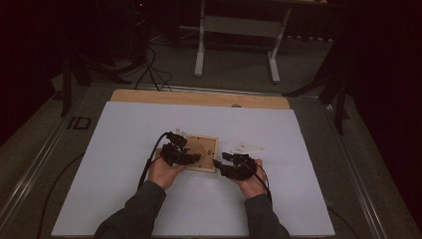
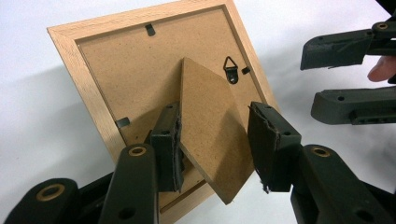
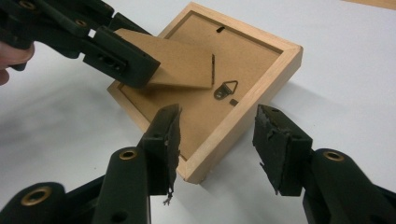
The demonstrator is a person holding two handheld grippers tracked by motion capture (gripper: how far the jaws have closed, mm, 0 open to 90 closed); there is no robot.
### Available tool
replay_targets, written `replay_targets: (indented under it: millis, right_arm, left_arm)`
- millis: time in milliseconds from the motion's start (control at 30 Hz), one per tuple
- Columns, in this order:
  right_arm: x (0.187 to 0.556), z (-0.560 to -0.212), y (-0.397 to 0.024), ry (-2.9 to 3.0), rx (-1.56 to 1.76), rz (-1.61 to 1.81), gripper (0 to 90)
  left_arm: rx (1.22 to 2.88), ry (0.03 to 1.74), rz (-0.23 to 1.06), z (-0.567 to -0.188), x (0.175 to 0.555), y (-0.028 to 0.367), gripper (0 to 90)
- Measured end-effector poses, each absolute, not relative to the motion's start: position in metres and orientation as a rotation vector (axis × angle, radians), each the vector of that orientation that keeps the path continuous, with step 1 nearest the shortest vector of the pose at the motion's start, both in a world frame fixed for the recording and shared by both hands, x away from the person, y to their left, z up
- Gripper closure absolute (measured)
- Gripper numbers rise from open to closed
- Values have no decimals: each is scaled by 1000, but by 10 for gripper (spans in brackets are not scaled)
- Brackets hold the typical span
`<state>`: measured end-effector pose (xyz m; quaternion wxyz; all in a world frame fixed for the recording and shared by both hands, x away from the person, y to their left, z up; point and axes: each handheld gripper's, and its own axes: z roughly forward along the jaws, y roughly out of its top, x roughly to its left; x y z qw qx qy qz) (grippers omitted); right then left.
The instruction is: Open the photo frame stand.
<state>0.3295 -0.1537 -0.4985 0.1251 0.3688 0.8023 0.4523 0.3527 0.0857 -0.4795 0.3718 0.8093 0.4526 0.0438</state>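
A light wooden picture frame (image 1: pixel 208 158) lies face down on the white sheet, its brown backing board (image 2: pixel 140 70) up. The cardboard stand (image 2: pixel 210 116) is swung up off the back. My left gripper (image 2: pixel 217 144) is shut on this stand, one pad against each side edge; it reaches over the frame's near-left part (image 1: pixel 191 157). My right gripper (image 3: pixel 217 144) is open at the frame's near-right corner (image 3: pixel 196 175), and its pads touch nothing. It hovers just right of the frame (image 1: pixel 219 164). A metal hanger loop (image 3: pixel 226 89) sits beside the stand.
The white sheet (image 1: pixel 124 149) covers most of the table; a strip of bare wood (image 1: pixel 199 98) shows along the far edge. Beyond the table stand a white desk frame (image 1: pixel 239 30), dark stands and floor cables (image 1: pixel 149 69). Small metal clips (image 2: pixel 149 29) hold the backing board.
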Motion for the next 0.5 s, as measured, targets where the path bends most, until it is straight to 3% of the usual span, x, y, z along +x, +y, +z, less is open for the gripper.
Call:
replay_targets:
  millis: [500]
  right_arm:
    - [331,-496,-156,2336,1093,1333,497]
  left_arm:
    - [2075,1122,161,-481,346,86,572]
